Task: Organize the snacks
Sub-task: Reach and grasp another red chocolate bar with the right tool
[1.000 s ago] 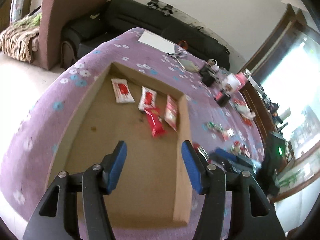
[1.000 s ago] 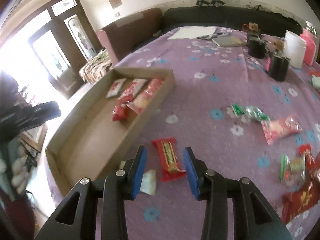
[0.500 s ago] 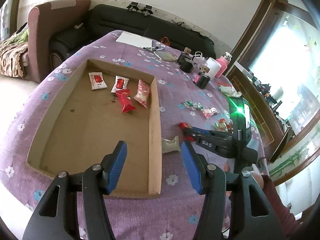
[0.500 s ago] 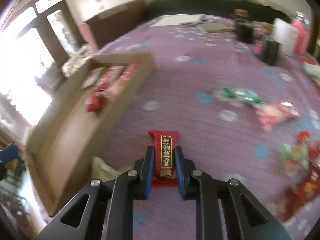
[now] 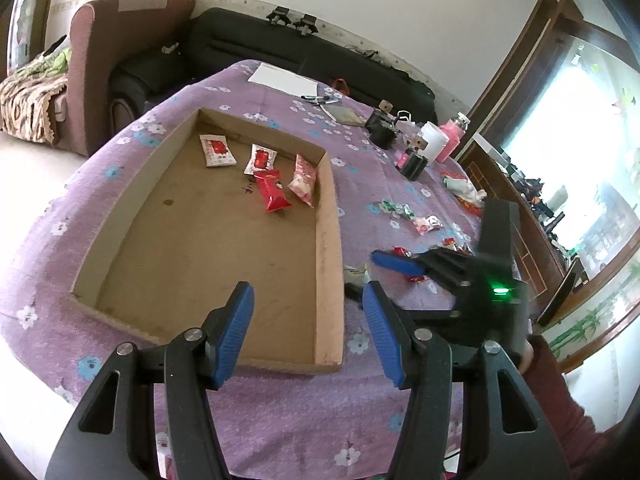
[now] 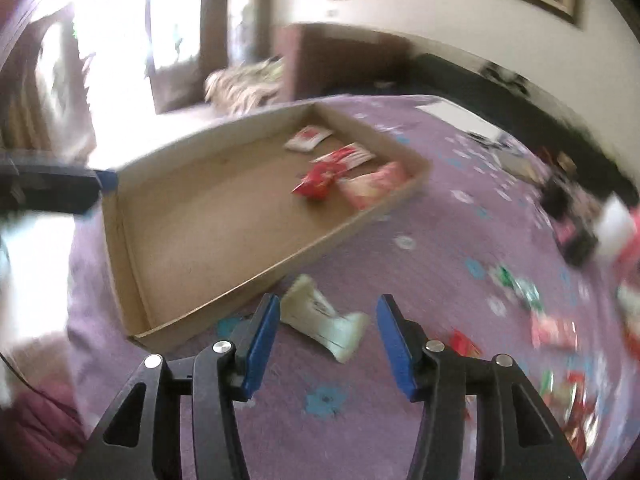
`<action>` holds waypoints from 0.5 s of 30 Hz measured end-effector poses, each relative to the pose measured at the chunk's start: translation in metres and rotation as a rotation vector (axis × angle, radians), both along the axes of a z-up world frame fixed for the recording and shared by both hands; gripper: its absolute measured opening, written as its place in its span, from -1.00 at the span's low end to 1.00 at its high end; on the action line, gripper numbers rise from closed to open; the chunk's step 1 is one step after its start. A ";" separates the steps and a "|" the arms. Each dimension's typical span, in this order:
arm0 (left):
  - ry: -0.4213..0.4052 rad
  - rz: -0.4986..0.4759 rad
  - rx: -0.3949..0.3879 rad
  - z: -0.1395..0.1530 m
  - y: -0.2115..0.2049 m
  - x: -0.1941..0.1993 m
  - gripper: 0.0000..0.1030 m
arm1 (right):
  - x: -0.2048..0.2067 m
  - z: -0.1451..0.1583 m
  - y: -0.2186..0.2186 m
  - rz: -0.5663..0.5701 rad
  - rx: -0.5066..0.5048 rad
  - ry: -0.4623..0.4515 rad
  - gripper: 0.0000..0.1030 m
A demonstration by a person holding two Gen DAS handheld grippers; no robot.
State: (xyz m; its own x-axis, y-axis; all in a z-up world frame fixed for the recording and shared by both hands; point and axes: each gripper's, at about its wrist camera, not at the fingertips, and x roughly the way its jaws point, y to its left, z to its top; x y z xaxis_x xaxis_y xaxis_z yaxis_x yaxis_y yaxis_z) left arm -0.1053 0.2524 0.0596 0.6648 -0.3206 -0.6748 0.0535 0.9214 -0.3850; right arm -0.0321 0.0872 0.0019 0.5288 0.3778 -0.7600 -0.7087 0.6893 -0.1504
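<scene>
A shallow cardboard tray [image 5: 330, 240] lies on the purple flowered cloth and holds several snack packets, among them a red one [image 5: 272, 190]; the tray also shows in the right wrist view [image 6: 120, 220]. My left gripper [image 5: 306, 330] is open and empty above the tray's near right corner. My right gripper [image 6: 326, 340] is open, with a pale whitish packet [image 6: 324, 320] lying on the cloth between its fingers. A red packet [image 6: 464, 344] lies on the cloth just right of it. In the left wrist view the right gripper [image 5: 396, 262] hovers beside the tray.
Loose snacks [image 5: 416, 218] are scattered on the cloth right of the tray. Black cups [image 5: 412, 162], a white container [image 5: 432, 144] and a pink bottle [image 5: 452, 140] stand at the far right. Paper and pens [image 5: 284, 80] lie at the far edge. A sofa [image 5: 132, 40] stands behind.
My right gripper was shut on the red packet; it is now open and has swung left over the whitish packet. The red packet lies on the cloth. The left gripper shifted slightly.
</scene>
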 end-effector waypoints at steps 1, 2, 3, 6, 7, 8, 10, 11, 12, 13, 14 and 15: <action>-0.004 0.000 0.007 0.000 0.000 -0.001 0.08 | 0.002 -0.008 0.006 0.020 -0.026 0.011 -0.08; -0.008 -0.001 0.013 0.001 0.000 -0.002 0.08 | 0.005 -0.014 0.010 0.022 -0.042 0.014 -0.17; -0.010 -0.003 0.013 0.001 -0.001 -0.003 0.08 | 0.009 -0.019 0.011 0.019 -0.048 0.023 -0.17; -0.005 -0.009 0.002 -0.001 -0.002 0.000 0.08 | 0.019 -0.014 0.003 -0.024 0.017 0.075 -0.49; -0.002 -0.013 -0.003 -0.002 -0.004 0.001 0.08 | 0.024 -0.011 -0.002 -0.048 0.051 0.110 -0.64; -0.002 -0.017 -0.006 -0.002 -0.005 0.001 0.08 | 0.028 -0.009 -0.008 -0.075 0.077 0.137 -0.80; 0.001 -0.030 -0.011 -0.003 -0.010 0.002 0.08 | 0.034 -0.006 -0.022 -0.171 0.076 0.149 -0.83; 0.003 -0.034 -0.012 -0.004 -0.012 0.003 0.08 | 0.036 -0.006 -0.030 -0.220 0.059 0.141 -0.82; 0.005 -0.039 -0.012 -0.005 -0.014 0.003 0.08 | 0.036 -0.006 -0.037 -0.255 0.051 0.137 -0.82; 0.009 -0.044 -0.011 -0.006 -0.017 0.004 0.08 | 0.037 -0.006 -0.045 -0.284 0.048 0.138 -0.82; 0.011 -0.050 -0.011 -0.007 -0.019 0.004 0.08 | 0.038 -0.005 -0.052 -0.308 0.046 0.140 -0.82; 0.014 -0.057 -0.009 -0.008 -0.022 0.005 0.08 | 0.038 -0.003 -0.062 -0.333 0.052 0.135 -0.82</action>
State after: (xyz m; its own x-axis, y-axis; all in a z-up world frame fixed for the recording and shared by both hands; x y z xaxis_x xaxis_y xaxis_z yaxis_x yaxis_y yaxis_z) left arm -0.1007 0.2303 0.0521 0.6356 -0.3639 -0.6809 0.1001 0.9134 -0.3947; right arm 0.0062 0.0253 -0.0008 0.5254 0.2421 -0.8157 -0.4551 0.8900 -0.0289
